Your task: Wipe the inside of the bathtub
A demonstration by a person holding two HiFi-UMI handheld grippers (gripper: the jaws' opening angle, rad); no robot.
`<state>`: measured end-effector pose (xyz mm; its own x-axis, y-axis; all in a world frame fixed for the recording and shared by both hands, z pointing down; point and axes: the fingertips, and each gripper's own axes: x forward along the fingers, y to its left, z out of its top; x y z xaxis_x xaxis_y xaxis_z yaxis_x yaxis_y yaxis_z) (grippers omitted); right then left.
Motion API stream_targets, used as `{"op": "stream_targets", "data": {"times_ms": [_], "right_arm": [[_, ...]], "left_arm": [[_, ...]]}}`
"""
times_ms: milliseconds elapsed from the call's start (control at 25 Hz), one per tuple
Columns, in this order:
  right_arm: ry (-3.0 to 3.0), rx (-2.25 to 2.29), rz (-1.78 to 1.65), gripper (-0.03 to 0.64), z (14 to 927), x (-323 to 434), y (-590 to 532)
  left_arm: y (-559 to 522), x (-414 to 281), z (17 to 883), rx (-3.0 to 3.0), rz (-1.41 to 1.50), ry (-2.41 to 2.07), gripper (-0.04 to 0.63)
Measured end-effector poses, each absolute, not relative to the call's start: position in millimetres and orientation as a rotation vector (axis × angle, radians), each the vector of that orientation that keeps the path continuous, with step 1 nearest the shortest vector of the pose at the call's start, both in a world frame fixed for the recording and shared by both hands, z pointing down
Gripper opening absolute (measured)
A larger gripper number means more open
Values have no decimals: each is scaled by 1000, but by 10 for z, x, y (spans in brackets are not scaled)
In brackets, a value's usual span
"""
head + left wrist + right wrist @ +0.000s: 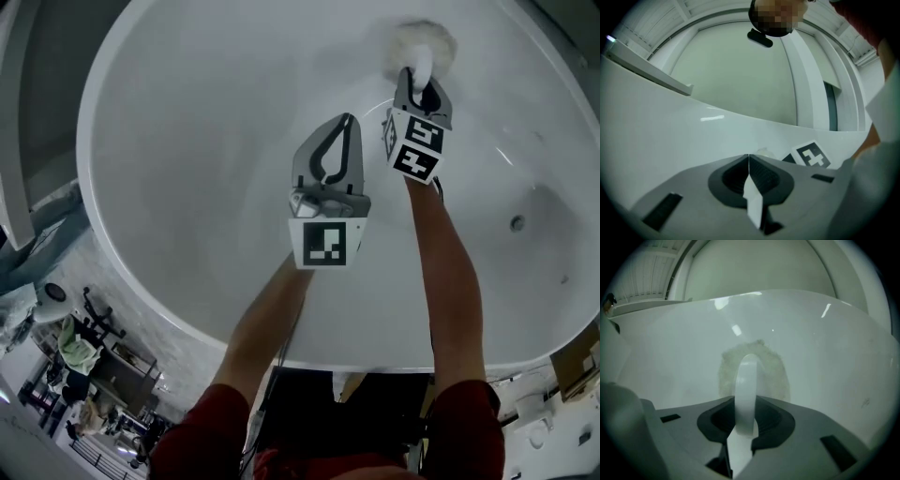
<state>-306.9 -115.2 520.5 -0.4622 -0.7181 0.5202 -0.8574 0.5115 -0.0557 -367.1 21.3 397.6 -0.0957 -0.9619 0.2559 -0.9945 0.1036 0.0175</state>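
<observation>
The white tub (pixel 187 141) fills the head view, its rim curving round on the near side. Both bare forearms reach over that near rim and down into the tub. The right arm (pixel 452 281) is stretched nearly straight toward the far wall. The left arm (pixel 267 319) is bent in slightly and ends over the middle of the tub.

The left gripper (pixel 349 120) hangs above the tub floor, pointing toward the far wall and touching nothing. In the left gripper view its jaws are pressed together along a thin seam with nothing between them, and the tub wall lies beyond.

The right gripper (pixel 419 80) is farther in, close to the far wall. Its jaws are clamped on the white handle (pixel 746 390) of a scrubber. The handle stands upright between them and arches over to a round fluffy pad (pixel 773 366). The pad lies flat against the tub's far wall, high on the slope.

A small round fitting (pixel 517 223) sits in the tub's right-hand wall, well apart from both grippers.
</observation>
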Motion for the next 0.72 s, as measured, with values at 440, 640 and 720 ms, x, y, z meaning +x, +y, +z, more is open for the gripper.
{"op": "stream_targets", "data": {"times_ms": [440,640,720], "right_arm": [[-2374,1532,484,94,4449,-1338,-1151],[-2281,1714,444,94,4149,139,-1563],[-2223,1802,415,94,4027,799,-1512]], "left_arm": [[-398,-2276,3654,2129,177,-2062,17],[-1016,-1002,3485,2264,173,-1920,17],[-1094,-432,3391,2341,176,-1850,17]]}}
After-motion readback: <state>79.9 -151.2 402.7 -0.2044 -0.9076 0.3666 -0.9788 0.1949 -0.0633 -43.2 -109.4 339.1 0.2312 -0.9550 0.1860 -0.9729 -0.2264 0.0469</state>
